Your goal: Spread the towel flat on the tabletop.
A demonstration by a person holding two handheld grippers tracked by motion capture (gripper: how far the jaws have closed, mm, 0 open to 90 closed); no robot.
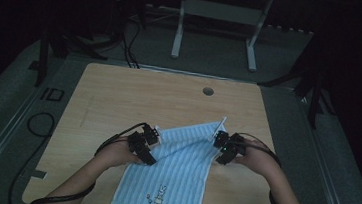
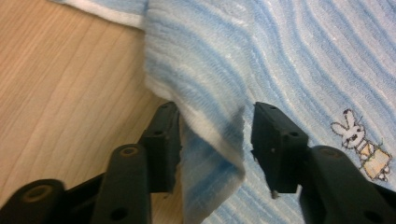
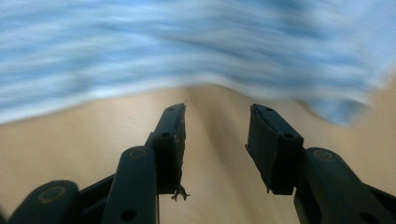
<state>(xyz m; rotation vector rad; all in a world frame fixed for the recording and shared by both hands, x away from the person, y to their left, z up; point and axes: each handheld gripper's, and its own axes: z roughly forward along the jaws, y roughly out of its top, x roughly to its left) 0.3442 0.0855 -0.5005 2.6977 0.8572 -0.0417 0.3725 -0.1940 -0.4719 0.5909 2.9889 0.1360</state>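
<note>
left tool [image 2: 212, 140] spread, a fold of the blue striped terry towel [image 1: 177, 167] loose between its jaws; right tool [image 3: 215, 140] spread, just off the towel's edge.

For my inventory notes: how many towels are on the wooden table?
1: a light blue striped terry towel with a small rabbit picture, lying at the near middle of the table, between both hand-held grippers.

A: right gripper view is total motion blur, the towel [image 3: 187, 51] is just blue-white smear.

B: yep. From the high view the towel's near edge runs off the frame, and its little embroidered print [image 1: 158, 199] is too tiny to read.
</note>
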